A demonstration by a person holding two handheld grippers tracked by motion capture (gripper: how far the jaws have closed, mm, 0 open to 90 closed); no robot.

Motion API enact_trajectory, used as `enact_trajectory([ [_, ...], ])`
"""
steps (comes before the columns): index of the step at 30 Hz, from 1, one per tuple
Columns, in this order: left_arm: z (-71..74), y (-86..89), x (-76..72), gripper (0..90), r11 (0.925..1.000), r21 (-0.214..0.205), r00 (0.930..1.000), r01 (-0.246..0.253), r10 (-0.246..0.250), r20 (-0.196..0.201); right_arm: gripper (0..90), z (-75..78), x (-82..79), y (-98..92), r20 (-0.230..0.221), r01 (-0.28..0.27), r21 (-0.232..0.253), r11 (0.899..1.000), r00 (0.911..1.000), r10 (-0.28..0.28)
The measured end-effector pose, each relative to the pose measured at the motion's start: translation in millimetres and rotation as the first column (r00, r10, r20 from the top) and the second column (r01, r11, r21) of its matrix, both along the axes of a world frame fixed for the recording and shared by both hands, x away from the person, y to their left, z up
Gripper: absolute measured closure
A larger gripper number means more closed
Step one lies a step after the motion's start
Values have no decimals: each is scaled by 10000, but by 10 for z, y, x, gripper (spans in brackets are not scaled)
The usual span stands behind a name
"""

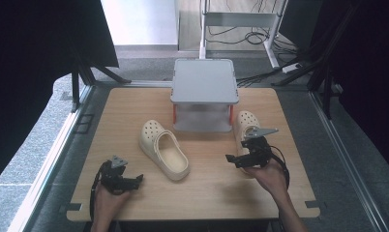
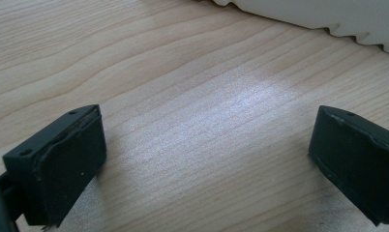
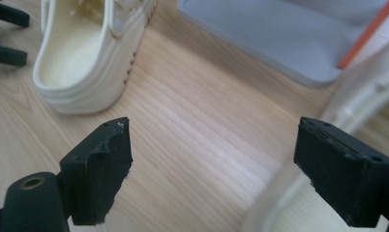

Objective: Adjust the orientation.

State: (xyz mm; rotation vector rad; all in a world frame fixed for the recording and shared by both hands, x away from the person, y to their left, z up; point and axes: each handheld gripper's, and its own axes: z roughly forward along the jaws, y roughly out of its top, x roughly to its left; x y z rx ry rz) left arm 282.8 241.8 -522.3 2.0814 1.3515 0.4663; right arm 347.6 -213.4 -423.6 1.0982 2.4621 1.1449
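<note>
two cream clogs lie on the tabletop: one clog mid-board, the other clog under your right gripper, whose fingers gape empty astride its rim. close carelessly and you may only shove it against the grey shelf stand. your left gripper, wide open, holds nothing.

Table: showing pale wood with fine straight grain; left clog: showing plain cream all over, inside slightly yellower; right clog: showing the same cream; two-tier stand: showing flat light grey, with orange posts between its tiers; left gripper and right gripper: both showing matt black, each carrying a grey plate; floor: showing speckled grey.
</note>
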Motion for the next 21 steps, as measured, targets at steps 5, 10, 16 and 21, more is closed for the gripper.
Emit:
enact_trajectory([
  [5, 1, 1, 0, 0, 10000, -4, 10000, 11, -11, -20, 131, -3, 112, 149, -95, -141, 104, 9998, 9999, 142],
  [10, 0, 10, 3, 0, 9999, 4, 9999, 108, -108, -6, 175, -23, 232, 307, -230, -561, 27, 9984, 9982, 561],
  [16, 0, 17, 3, 0, 9999, -17, 9999, 128, -128, -6, 181, -67, 357, 534, -350, -976, 79, 9952, 9946, 978],
  [21, -1, 26, 4, 0, 9998, -36, 9999, 171, -171, 0, 193, -109, 423, 747, -446, -1337, 13, 9910, 9900, 1337],
])
